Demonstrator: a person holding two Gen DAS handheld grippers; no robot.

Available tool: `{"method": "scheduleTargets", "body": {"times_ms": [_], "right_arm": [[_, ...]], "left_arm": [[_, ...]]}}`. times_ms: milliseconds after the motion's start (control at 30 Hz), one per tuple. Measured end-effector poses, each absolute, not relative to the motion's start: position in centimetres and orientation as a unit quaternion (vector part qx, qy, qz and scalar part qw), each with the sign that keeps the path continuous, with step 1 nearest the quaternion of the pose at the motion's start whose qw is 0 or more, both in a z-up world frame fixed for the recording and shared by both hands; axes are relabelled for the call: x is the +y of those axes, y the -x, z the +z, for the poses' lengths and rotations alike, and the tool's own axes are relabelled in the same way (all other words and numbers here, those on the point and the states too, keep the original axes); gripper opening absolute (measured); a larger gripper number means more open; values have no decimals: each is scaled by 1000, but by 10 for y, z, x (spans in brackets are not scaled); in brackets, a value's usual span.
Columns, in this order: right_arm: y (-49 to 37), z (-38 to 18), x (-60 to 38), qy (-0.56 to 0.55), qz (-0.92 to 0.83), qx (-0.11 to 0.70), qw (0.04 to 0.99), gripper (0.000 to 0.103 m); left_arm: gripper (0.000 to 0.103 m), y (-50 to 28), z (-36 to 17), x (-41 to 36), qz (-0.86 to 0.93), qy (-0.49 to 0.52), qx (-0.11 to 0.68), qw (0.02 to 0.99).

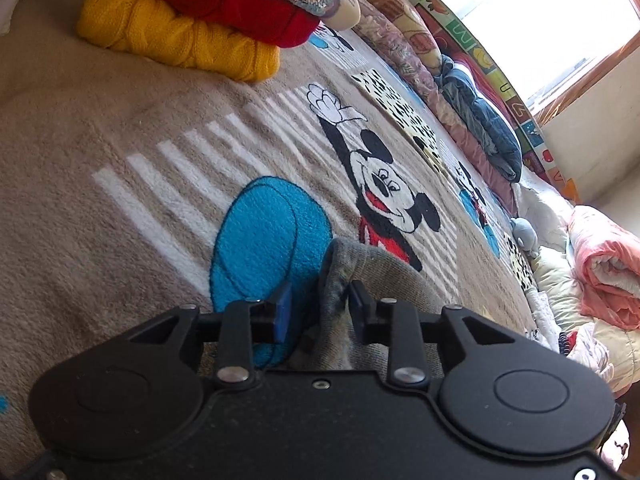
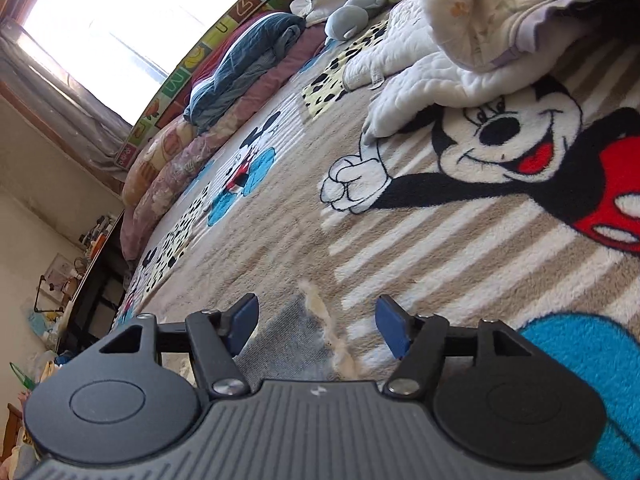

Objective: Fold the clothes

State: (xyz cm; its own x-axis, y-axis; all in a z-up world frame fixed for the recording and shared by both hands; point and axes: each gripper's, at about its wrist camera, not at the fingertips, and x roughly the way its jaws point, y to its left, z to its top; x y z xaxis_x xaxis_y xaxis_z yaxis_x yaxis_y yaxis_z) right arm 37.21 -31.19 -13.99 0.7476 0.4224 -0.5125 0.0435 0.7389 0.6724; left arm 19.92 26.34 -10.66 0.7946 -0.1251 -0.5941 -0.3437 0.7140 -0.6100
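Observation:
A grey garment [image 1: 372, 276] lies on the beige cartoon-mouse blanket [image 1: 100, 128], its rolled edge rising between the blue pads of my left gripper [image 1: 320, 308]. The right-hand pad lies against the cloth, while blanket shows in the gap by the left-hand pad, so the jaws do not pinch it. In the right wrist view, a corner of the same grey cloth [image 2: 288, 344] with a cream fuzzy edge lies under my right gripper [image 2: 318, 324]. Its jaws stand wide apart and clear of the fabric.
Folded knitwear is stacked at the back left: a yellow sweater [image 1: 176, 40] under a red one [image 1: 224, 4]. Rolled bedding and dark blue cloth [image 2: 248, 52] line the window side. A white quilted cover [image 2: 420, 80] and a pink quilt [image 1: 608, 276] lie on the right.

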Motion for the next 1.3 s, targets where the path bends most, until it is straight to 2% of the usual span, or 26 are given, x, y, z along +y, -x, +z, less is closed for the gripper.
{"method": "scheduleTargets", "body": {"times_ms": [100,133,167,200,267,367,467,533,633,767,800,900,1000,1100,1133,1200,1233,1300], "right_arm": [[-378,-139,-297,-306,130,347,877,63],[-379,-140,-293,-305,141,349,875,51],[-378,-140,-290,-302,144,350,875,37],[-375,-140,-287,-298,145,352,876,9],[-370,-140,-281,-290,146,355,877,10],[-350,-124,-300,-359,138,308,870,9],[-324,-112,-320,-384,130,271,873,8],[-324,-123,-321,-359,115,296,878,9],[-337,-141,-316,-340,96,334,874,10],[-347,-127,-309,-309,81,342,884,15],[-347,-123,-310,-307,78,342,885,17],[-337,-107,-312,-281,75,325,900,32],[-323,-95,-310,-257,87,305,913,32],[-318,-90,-292,-235,132,308,912,32],[-318,-91,-282,-223,148,315,911,32],[-320,-99,-261,-199,153,350,902,34],[-321,-107,-255,-193,146,372,896,36],[-320,-119,-249,-193,129,392,890,34]], "left_arm": [[29,-202,-108,258,63,360,310,878],[29,-203,-109,258,58,361,308,878],[24,-203,-112,257,55,367,307,877],[14,-203,-113,257,50,374,308,873],[9,-200,-116,260,47,396,305,865],[7,-188,-112,274,26,475,283,833],[7,-185,-109,278,15,493,279,824],[9,-195,-119,269,53,449,317,834],[15,-200,-107,251,74,384,312,866],[20,-201,-98,242,86,340,304,885],[20,-199,-97,243,93,336,300,888],[23,-194,-88,242,119,308,283,900],[23,-187,-76,242,111,285,240,921],[23,-191,-73,232,32,287,232,929],[23,-198,-74,224,15,273,245,930],[25,-214,-89,214,25,242,319,916],[23,-216,-93,213,29,237,325,915],[23,-220,-102,211,37,225,335,914]]}}
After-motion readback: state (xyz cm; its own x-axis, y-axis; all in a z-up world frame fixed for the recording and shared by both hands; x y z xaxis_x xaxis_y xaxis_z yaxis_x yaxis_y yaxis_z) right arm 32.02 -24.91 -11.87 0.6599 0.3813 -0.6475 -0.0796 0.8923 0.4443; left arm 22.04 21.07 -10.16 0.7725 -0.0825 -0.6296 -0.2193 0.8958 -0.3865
